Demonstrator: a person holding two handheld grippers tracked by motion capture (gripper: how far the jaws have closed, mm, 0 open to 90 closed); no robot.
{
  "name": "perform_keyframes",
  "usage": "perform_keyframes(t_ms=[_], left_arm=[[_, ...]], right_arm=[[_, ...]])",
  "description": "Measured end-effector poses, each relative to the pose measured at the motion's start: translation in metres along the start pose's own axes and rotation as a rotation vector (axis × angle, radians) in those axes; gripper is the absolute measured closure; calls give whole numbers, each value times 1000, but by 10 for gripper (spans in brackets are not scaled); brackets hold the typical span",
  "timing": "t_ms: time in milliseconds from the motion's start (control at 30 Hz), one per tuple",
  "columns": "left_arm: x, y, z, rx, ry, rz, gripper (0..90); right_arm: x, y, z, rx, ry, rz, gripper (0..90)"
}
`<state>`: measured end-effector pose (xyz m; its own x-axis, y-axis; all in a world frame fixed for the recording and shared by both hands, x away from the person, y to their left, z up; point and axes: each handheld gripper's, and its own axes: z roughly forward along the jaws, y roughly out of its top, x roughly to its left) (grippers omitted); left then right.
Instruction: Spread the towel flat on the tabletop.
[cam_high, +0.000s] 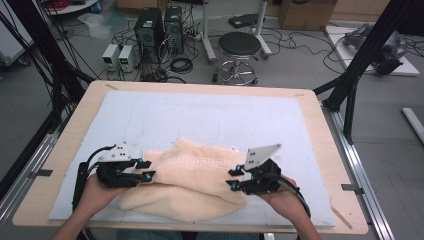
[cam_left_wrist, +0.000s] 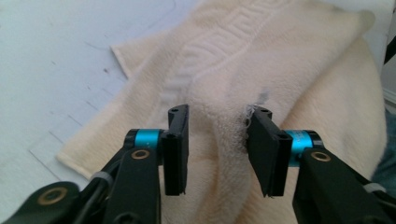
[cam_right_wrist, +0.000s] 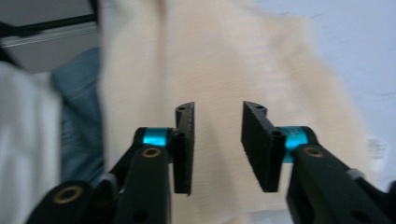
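High view: I see a cream towel (cam_high: 185, 182) lying folded and rumpled on the pale mat (cam_high: 200, 120) at the near side of the table (cam_high: 320, 130).
Left hand-held gripper (cam_high: 143, 169): at the towel's left edge; in my left gripper view the jaws stand apart, a raised fold of towel (cam_left_wrist: 219, 135) between them, frayed fibres touching the right pad (cam_left_wrist: 261, 140), nothing pinched.
Right hand-held gripper (cam_high: 236, 178): over the towel's right end; jaws parted in my right gripper view, holding nothing, blurred towel (cam_right_wrist: 219, 70) beyond them.
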<state>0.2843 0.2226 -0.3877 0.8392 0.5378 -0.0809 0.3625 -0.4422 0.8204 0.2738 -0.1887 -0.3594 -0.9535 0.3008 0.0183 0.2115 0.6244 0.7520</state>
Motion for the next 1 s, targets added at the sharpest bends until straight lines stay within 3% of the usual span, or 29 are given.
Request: perform_keyframes(t_ms=[133,200,267,333,433,500,633,767,1000], left_arm=[[18,2,11,-14,3,-46,514],[24,0,17,1,17,-50,460],[30,0,19,-13,-1,-70,431],[33,0,13,-62,-13,-94,431],[37,2,4,-87,-14,-95,442],[41,4,-1,-95,4,-104,446],[51,5,-10,-160,19,-155,446],[49,4,2,-74,16,-141,458],[30,-5,42,129,-46,-79,460]], right_arm=[[-31,1,7,-16,-81,61,567],[-43,-5,19,-6,-76,98,538],[-50,-12,32,23,-72,125,508],[-54,-18,44,54,-62,137,507],[-55,-21,58,123,-62,137,518],[-55,-20,62,134,-65,123,555],[-53,-20,63,152,-68,97,650],[-53,-20,61,135,-68,89,726],[-53,-18,53,99,-69,84,763]])
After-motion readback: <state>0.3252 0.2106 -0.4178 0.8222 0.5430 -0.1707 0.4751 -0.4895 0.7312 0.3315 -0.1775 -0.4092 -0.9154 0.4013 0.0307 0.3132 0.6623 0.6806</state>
